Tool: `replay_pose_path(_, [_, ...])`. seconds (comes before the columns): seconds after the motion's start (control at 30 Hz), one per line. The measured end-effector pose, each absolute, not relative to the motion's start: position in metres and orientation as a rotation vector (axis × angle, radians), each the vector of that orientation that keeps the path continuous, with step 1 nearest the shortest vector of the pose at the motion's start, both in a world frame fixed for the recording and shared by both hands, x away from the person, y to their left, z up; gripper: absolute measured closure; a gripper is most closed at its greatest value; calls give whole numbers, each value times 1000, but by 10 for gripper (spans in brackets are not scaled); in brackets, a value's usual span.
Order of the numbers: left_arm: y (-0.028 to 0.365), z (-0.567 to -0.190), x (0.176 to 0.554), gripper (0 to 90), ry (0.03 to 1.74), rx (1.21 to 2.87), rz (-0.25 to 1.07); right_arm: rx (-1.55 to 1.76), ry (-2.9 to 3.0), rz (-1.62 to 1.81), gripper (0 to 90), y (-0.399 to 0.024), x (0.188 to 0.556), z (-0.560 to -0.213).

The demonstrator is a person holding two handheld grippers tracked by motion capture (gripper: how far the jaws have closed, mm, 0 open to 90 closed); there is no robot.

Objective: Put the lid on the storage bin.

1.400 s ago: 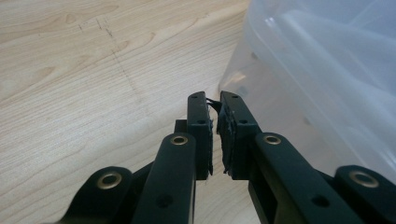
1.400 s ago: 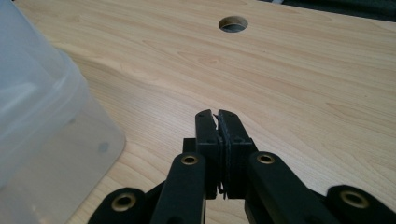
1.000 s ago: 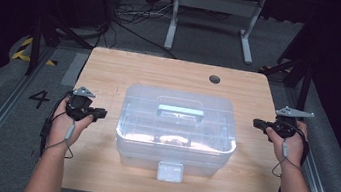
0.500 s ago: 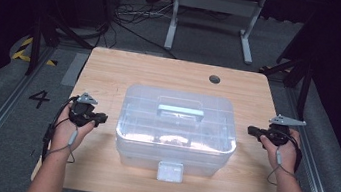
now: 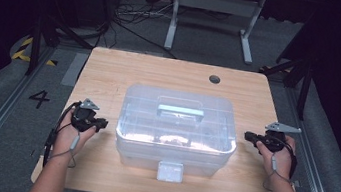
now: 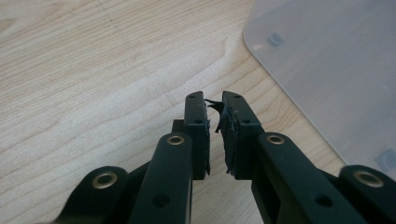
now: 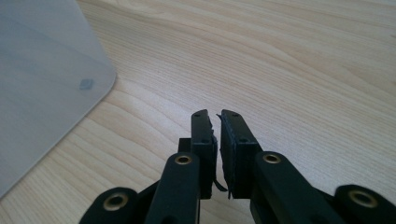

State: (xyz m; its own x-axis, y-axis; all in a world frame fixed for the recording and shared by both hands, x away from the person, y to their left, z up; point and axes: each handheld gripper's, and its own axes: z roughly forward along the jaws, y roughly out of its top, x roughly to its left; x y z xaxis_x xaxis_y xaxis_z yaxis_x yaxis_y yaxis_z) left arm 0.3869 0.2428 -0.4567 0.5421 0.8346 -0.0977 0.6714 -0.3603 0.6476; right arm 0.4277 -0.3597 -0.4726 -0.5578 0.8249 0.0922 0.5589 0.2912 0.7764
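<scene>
Two claws, left claw (image 5: pixel 102 124) and right claw (image 5: pixel 247 135), nearly clenched and empty, flank the latched clear box (image 5: pixel 177 127) on the desk (image 5: pixel 111 72); handling not yet begun.

Clear lidded plastic box (image 5: pixel 177 130) sat mid-surface (image 5: pixel 111 72), its pale handle (image 5: pixel 180 111) on top and its latch (image 5: pixel 170 170) facing the near edge. Left claw (image 5: pixel 102 124) lay just beside the box's left end, right claw (image 5: pixel 248 136) near its right end; both pointed inward. Dark round hole (image 5: pixel 215 79) marked the far side.
</scene>
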Motion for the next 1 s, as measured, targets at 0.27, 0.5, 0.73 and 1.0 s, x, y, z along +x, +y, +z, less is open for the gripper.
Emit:
replay_pose_path(0.27, [238, -462, 385, 797, 1212, 2173, 320, 1248, 2244, 1141, 825, -354, 422, -477])
replay_pose_path(0.5, [238, -463, 386, 766, 1229, 2175, 299, 1219, 2273, 1085, 788, -349, 423, -482])
replay_pose_path(0.73, [240, -464, 388, 632, 1261, 2144, 323, 1219, 2254, 1079, 586, -351, 425, -487])
replay_pose_path(1.0, [244, -466, 391, 401, 1314, 2102, 358, 1254, 2220, 1079, 465, -355, 430, -490])
